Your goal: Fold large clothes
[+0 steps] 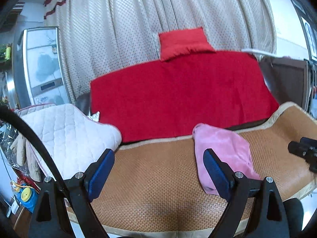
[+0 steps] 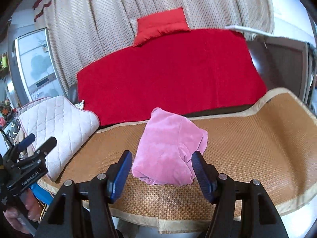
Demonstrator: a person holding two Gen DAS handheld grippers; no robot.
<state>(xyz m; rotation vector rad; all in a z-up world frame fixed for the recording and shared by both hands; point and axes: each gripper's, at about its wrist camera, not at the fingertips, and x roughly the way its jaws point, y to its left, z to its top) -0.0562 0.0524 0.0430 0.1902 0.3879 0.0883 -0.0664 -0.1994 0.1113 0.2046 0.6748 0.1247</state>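
Currently empty and wide open: left gripper [image 1: 158, 170], right gripper [image 2: 161, 173]. Pink garment [image 2: 170, 148] folded, lengthwise ahead, nearer right.

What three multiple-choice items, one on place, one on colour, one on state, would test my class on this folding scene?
1. Where does the pink garment lie?
A. on the woven mat
B. on the red blanket
C. on the quilted pad

2. What colour is the small cushion by the curtain?
A. blue
B. red
C. green

3. How is the pink garment?
A. hanging
B. spread flat
C. folded into a bundle

Answers: 1 A, mat shows all around it; 2 B, it matches the blanket; 3 C, layered edges form a compact pile.
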